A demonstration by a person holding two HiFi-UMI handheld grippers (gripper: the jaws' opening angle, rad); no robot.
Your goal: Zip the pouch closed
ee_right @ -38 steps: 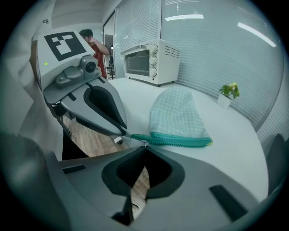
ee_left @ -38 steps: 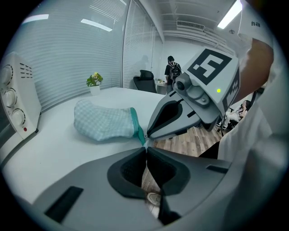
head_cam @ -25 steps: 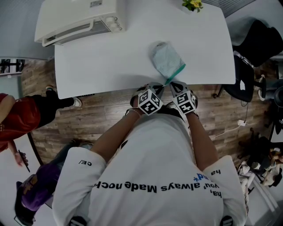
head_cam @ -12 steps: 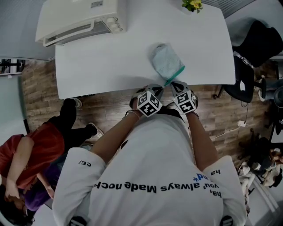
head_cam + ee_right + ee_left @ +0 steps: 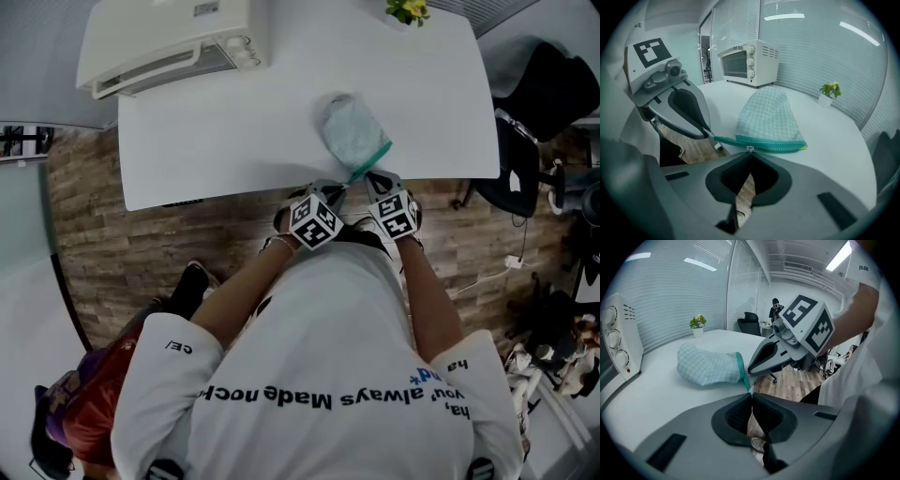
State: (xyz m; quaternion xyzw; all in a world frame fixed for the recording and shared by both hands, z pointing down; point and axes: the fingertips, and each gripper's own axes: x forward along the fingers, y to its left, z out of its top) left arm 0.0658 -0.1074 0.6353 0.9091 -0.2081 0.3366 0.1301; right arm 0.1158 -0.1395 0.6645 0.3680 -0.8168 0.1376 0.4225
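White worktop (image 5: 234, 122), pouch (image 5: 353, 131) at its lower edge, frame centre. Nothing has moved this past second. My left gripper (image 5: 751, 394) stays clenched on the tape end (image 5: 723, 139), right gripper (image 5: 750, 155) on the pull (image 5: 750, 149). Zipping is stalled, I judge.

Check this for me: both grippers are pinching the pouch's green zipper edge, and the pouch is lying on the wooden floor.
One thing is wrong: the pouch lies on the white table, not the wooden floor; the head view shows it. The left gripper and right gripper do pinch its green zipper edge.
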